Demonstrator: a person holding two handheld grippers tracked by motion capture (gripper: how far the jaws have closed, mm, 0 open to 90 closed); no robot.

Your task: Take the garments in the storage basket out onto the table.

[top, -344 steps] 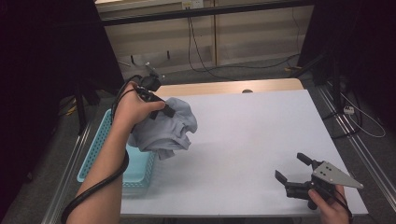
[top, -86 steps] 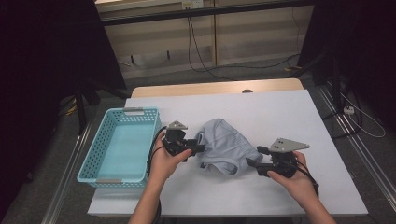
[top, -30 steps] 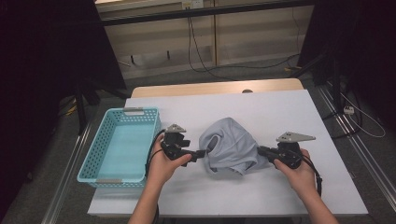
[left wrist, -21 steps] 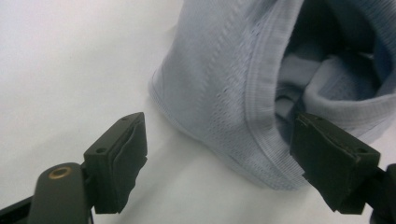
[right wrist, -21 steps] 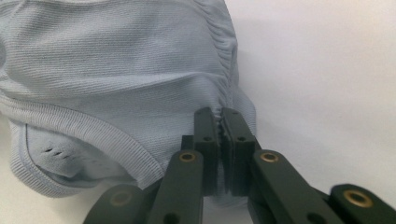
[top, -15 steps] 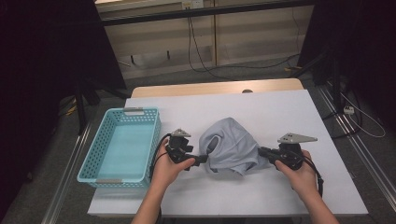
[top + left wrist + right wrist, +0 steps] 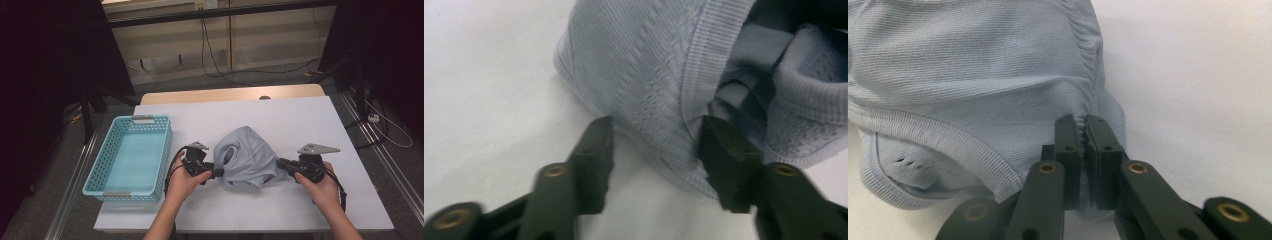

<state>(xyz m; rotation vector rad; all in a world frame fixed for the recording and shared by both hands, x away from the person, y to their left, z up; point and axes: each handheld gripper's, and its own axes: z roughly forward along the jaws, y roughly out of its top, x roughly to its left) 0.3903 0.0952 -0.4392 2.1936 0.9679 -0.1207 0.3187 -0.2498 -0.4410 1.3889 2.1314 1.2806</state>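
A pale grey-blue knitted garment (image 7: 247,155) lies bunched in the middle of the white table (image 7: 310,115). My left gripper (image 7: 220,173) is at its left edge. In the left gripper view the jaws (image 7: 654,145) straddle a ribbed fold of the garment (image 7: 649,75); they have just been closing and still stand apart, so the gripper is open. My right gripper (image 7: 280,164) is at the garment's right edge. In the right gripper view it (image 7: 1083,130) is shut on a gathered seam of the cloth (image 7: 973,65).
A light blue plastic basket (image 7: 131,120) stands at the left of the table, with nothing in it. A wooden desk edge (image 7: 230,94) runs behind the white surface. Cables lie on the floor beyond.
My left gripper has moved down and in to the garment's left edge, and its jaws have narrowed around a fold. The right gripper has stayed put, gripping the cloth.
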